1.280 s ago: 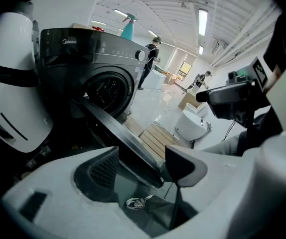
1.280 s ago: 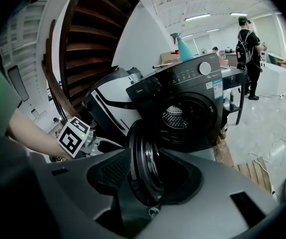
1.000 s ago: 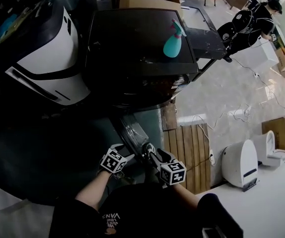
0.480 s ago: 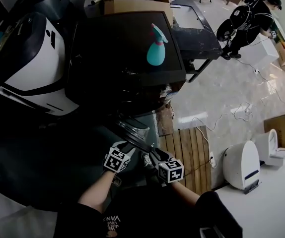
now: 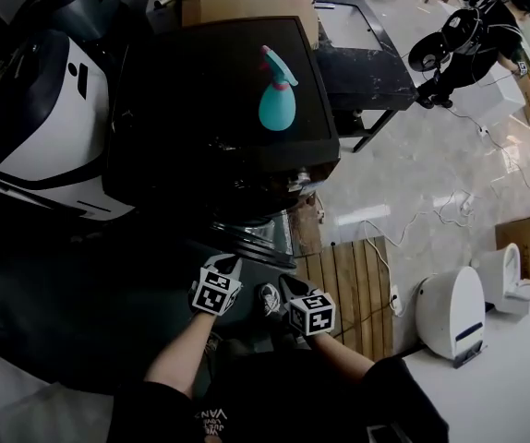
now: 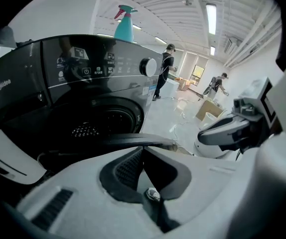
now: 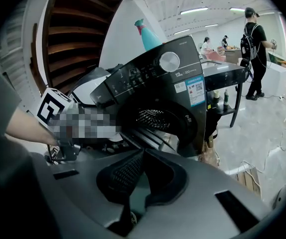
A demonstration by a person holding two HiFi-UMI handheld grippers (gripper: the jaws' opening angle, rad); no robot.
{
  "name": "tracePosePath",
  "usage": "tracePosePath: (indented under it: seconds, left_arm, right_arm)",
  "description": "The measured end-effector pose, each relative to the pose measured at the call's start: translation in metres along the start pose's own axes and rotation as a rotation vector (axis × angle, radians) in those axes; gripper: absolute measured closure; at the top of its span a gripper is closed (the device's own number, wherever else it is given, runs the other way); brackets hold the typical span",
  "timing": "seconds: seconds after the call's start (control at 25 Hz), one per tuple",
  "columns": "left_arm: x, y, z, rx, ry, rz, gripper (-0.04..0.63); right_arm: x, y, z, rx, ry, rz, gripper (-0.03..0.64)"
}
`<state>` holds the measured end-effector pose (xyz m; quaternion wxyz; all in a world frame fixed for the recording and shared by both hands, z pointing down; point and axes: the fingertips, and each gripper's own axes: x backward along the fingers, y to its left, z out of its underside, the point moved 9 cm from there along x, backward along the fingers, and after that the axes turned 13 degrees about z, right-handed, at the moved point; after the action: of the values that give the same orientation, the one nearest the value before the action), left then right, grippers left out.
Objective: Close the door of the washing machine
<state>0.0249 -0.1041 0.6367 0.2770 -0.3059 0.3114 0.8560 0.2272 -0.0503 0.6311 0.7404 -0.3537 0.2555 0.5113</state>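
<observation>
left tongs, right tongs: pressed together, empty | door: ajar at washer front, just beyond tips | risk: tips could skid off its rim; weak push leaves it unlatched

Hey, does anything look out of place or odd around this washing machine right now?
The door of the washing machine hangs open, the drum showing behind it. A teal spray bottle also stands on the machine's top, an odd spot: it might tip when the machine runs.

Bright ceiling strip lights, glare on the pale floor, murky shadow below, fisheye edges blackened
</observation>
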Motion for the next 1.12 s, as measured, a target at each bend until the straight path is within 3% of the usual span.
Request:
tracePosePath:
  seconds: [0.4,0.68,1.12]
  left_arm:
    - [-0.025,0.024,-0.040,0.019,-0.052,-0.038,0.586]
    - [-0.036,0.045,-0.057,0.058,-0.058,-0.068,0.586]
    - [-0.034,0.062,-0.063,0.116,-0.101,-0.097,0.591]
  right_arm:
    - [-0.057,-0.026,-0.031,-0.143,-0.070,0.080,0.617]
    - [-0.093,-0.048,-0.055,-0.159,-0.107,0.156,0.617]
    - [-0.132,-0.060,-0.085,-0.285,-0.150,0.157,0.615]
